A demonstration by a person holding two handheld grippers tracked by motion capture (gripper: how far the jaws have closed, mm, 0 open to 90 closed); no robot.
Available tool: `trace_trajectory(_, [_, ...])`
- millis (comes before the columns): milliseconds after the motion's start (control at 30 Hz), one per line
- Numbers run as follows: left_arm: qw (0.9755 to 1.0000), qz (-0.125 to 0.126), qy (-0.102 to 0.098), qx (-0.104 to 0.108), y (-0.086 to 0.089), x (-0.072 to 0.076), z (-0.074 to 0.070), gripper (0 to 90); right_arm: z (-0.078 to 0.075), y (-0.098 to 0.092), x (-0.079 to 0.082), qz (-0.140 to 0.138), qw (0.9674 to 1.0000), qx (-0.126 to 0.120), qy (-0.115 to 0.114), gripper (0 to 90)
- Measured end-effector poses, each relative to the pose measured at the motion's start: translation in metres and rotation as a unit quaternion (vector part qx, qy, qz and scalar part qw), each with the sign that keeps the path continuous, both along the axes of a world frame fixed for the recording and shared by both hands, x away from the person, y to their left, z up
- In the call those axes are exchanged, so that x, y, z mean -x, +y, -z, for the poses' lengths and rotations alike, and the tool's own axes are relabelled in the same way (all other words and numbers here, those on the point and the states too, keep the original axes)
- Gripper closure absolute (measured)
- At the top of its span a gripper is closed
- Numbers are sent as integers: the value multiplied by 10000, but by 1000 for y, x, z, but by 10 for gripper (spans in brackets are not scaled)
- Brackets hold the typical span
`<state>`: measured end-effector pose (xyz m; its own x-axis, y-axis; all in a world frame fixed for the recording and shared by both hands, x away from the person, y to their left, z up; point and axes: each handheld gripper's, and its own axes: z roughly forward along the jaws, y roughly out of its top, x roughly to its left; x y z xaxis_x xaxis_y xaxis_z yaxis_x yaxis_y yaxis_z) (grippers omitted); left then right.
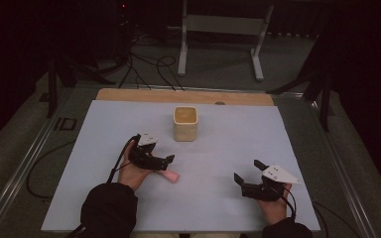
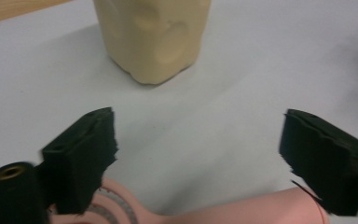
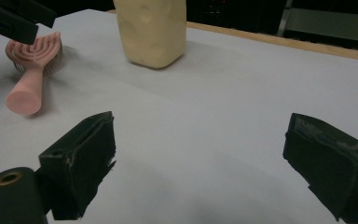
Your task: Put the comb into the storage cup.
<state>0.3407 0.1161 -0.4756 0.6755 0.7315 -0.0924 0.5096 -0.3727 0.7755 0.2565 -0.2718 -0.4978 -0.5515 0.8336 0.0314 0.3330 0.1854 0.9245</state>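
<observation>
While the pink brush point(image 3: 30, 77) lies flat on the white table sheet point(image 1: 228, 148), the left gripper point(image 1: 159, 162) hangs directly over it, its jaws standing wide with the brush lying crosswise beneath the gap, no pad pressing on it as far as the left gripper view shows. In the right gripper view the brush's round, ridged head points toward the left gripper and its handle end faces the camera. A cream, square-sided cup point(image 1: 185, 123) stands upright on the sheet a little beyond the brush, apart from it. The right gripper point(image 1: 250, 174) rests near the sheet's near right corner, well apart from the brush, its jaws spread wide with nothing but bare sheet between them.
</observation>
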Motion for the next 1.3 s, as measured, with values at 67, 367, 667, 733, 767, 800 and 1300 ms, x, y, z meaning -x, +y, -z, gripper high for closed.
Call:
trace_trajectory(67, [10000, 67, 48, -12, -1, 0, 1, 202, 0, 0, 0, -1, 10000, -1, -1, 90])
trace_trajectory(367, [9988, 136, 456, -109, -7, -2, 10, 627, 0, 0, 0, 6, 10000, 9, 0, 90])
trace_trajectory(667, [9938, 286, 1024, -338, -4, 0, 27, 900, 0, 0, -1, 8, 10000, 5, -6, 90])
trace_trajectory(733, [9935, 270, 1065, -314, -1, 2, 28, 900, 0, -1, -1, 7, 10000, 15, -9, 90])
trace_trajectory(767, [9933, 259, 1085, -311, 0, 3, 29, 900, 0, -1, -1, 7, 10000, 11, 2, 90])
trace_trajectory(800, [9931, 272, 1092, -315, 1, 5, 29, 900, 0, 0, -1, 4, 10000, 9, 2, 90])
trace_trajectory(1300, [9923, 239, 1186, -253, 28, 21, 31, 900, 1, 1, -1, -13, 10000, 31, 17, 90])
